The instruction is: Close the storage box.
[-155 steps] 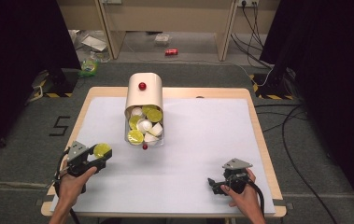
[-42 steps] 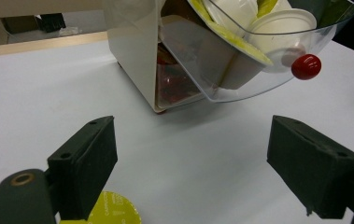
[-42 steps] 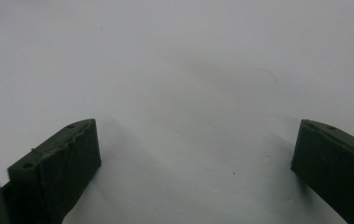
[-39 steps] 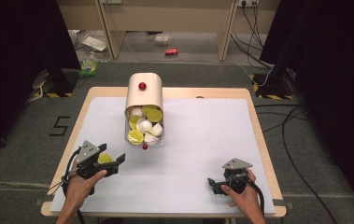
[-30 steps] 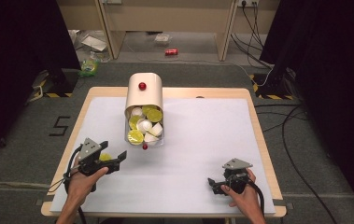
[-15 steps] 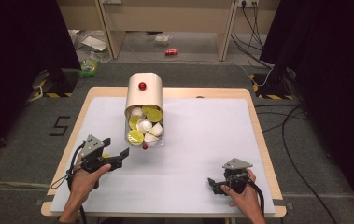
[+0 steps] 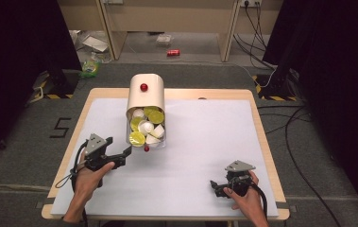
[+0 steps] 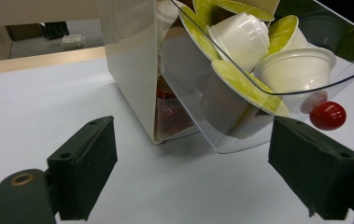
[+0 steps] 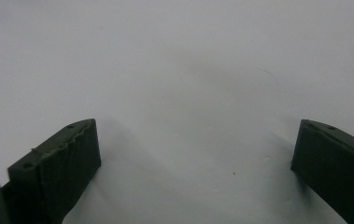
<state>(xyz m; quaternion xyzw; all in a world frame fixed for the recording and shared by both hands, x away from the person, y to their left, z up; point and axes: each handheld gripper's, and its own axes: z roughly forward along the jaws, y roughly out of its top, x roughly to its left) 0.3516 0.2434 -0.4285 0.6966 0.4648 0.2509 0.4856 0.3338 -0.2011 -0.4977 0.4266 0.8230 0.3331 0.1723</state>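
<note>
White-topped counter [image 7: 205, 142]; cream dispenser's clear tilt-out bin [image 8: 240, 88] full of yellow-lidded white cups. Left tool [image 8: 207, 175] gaping, empty, nearing its red knob [image 8: 328, 115] at 2 o'clock; right tool [image 9: 195, 170] gaping, idle. Nothing extracted yet

- A tall cream box [image 7: 145, 96] stands on the table.
- Its clear drawer [image 8: 277, 79] tips open at the front, full of white and yellow-green cups [image 7: 145, 126].

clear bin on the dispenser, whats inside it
The clear bin holds white capsules with yellow-green lids, piled up. Those underneath and whatever sits inside the cream dispenser are covered.
</note>
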